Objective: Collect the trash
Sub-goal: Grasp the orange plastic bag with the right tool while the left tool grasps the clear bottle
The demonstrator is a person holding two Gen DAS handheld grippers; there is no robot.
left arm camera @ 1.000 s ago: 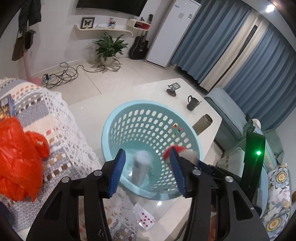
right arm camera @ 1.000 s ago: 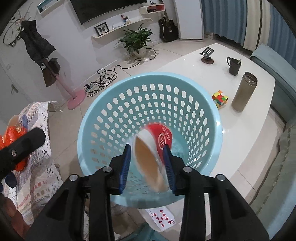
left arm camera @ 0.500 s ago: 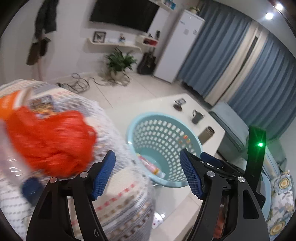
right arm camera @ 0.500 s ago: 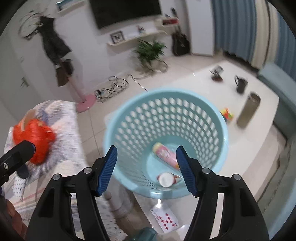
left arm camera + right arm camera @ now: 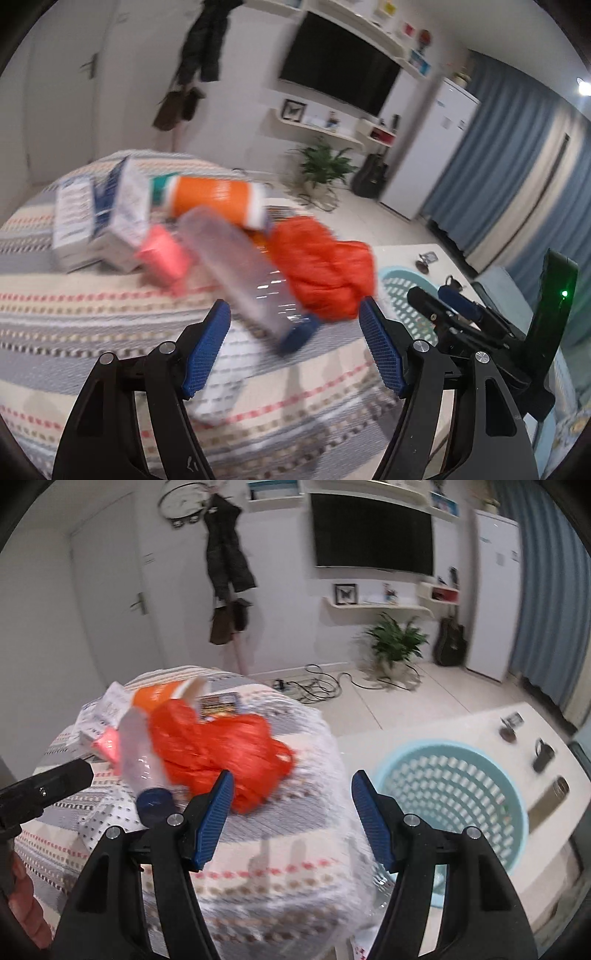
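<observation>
Trash lies on a striped cloth-covered surface: a clear plastic bottle with a blue cap, an orange plastic bag, an orange tube, a pink packet and white-blue cartons. My left gripper is open and empty, just short of the bottle's cap. My right gripper is open and empty, near the orange bag; the bottle lies to its left. The light-blue basket stands on the white table at right.
On the white table beyond the basket are a dark mug, a brown flask and a phone stand. A playing card lies at the bottom edge of the right wrist view. A plant, cables and a guitar are on the floor behind.
Both grippers swung left from over the basket to the cloth-covered surface. The right gripper let go of the red-white cup, which showed in the basket half a second ago, and now stands open.
</observation>
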